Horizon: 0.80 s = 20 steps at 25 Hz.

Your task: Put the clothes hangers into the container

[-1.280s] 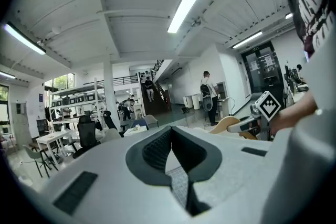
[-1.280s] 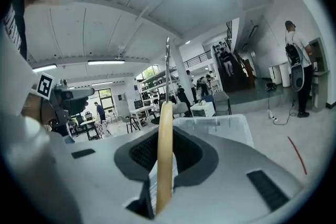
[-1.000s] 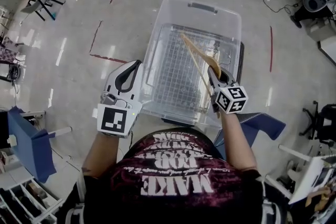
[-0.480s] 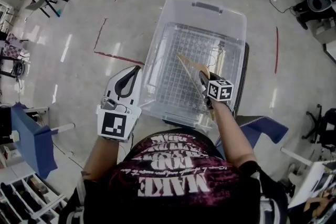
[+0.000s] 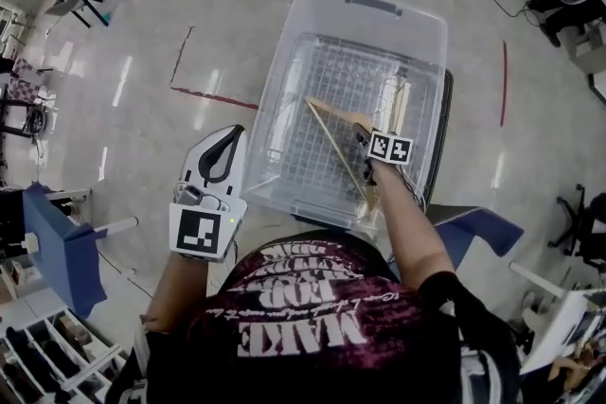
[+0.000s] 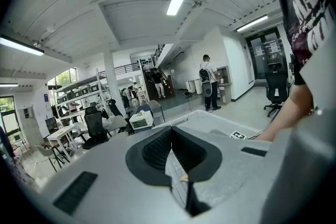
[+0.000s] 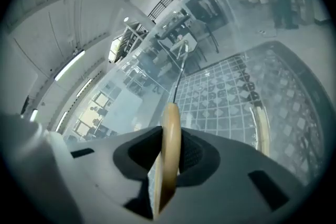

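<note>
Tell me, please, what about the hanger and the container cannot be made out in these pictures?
- Hook of the held hanger: right gripper view, thin and blurred against the container wall.
- Whether it touches the container floor: head view, no depth through the clear plastic.
- Second hanger: right gripper view, its lower end is cut off by the body of the right gripper.

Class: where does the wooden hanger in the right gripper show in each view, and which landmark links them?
Head view: the wooden hanger slants across the clear container, right of centre, clamped by the right gripper.
Left gripper view: not in it.
Right gripper view: bottom centre, upright between the jaws.
Shared landmark: the container's grid floor, in head and right gripper views.
</note>
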{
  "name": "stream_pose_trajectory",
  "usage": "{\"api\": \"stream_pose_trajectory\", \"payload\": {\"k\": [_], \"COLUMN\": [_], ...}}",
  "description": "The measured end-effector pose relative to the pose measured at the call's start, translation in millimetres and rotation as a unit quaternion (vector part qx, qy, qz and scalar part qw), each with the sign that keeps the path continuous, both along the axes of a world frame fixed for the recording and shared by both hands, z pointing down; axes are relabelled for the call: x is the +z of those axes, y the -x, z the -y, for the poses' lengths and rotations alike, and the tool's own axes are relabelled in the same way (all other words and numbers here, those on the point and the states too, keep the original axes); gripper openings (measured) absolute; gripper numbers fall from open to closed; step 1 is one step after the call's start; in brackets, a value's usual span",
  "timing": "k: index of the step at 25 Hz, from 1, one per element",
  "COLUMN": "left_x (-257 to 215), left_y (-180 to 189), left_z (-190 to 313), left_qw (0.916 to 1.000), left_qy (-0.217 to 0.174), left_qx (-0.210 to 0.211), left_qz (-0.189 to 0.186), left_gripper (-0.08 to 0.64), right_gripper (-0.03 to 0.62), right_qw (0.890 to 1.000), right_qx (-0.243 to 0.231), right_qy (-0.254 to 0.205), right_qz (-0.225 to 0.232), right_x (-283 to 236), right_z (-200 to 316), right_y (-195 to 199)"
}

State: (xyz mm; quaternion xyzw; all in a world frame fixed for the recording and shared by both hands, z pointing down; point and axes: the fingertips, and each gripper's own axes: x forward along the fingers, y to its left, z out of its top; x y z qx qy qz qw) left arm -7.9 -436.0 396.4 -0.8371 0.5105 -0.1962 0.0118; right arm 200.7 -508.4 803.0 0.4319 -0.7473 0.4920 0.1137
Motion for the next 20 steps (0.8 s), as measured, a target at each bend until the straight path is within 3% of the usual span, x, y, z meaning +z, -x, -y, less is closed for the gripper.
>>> {"api": "stream_pose_trajectory", "payload": {"k": [7, 9, 13, 16, 20], "left_x": [7.5, 9.3, 13.7, 11.0, 0.4], "left_y": [7.5, 15.8, 32.4, 39.0, 30.0], "left_z": [-6.7, -8.8, -11.7, -8.1, 10.6], "left_qw": [0.9999, 0.9999, 0.9998, 0.9996, 0.9980], "left_qy": [0.013, 0.014, 0.019, 0.021, 0.003], "left_qx": [-0.003, -0.004, 0.005, 0.019, 0.059], "left_qz": [0.003, 0.003, -0.002, -0.006, -0.023], "left_gripper": [0.006, 0.006, 0.006, 0.006, 0.006], "right_gripper": [0.156, 0.163, 0.270, 0.317, 0.327], "right_qw": [0.995, 0.990, 0.973, 0.966, 0.969], "right_qx": [0.046, 0.050, 0.049, 0.021, 0.034], "right_qy": [0.054, 0.082, 0.125, 0.117, 0.073], "right_qz": [-0.065, -0.108, -0.187, -0.231, -0.232], "right_x": [48.0, 61.9, 71.0, 54.7, 6.7], "right_z": [-0.3, -9.6, -36.4, -45.3, -41.6], "right_y": [-27.2, -33.7, -45.3, -46.7, -57.0]}}
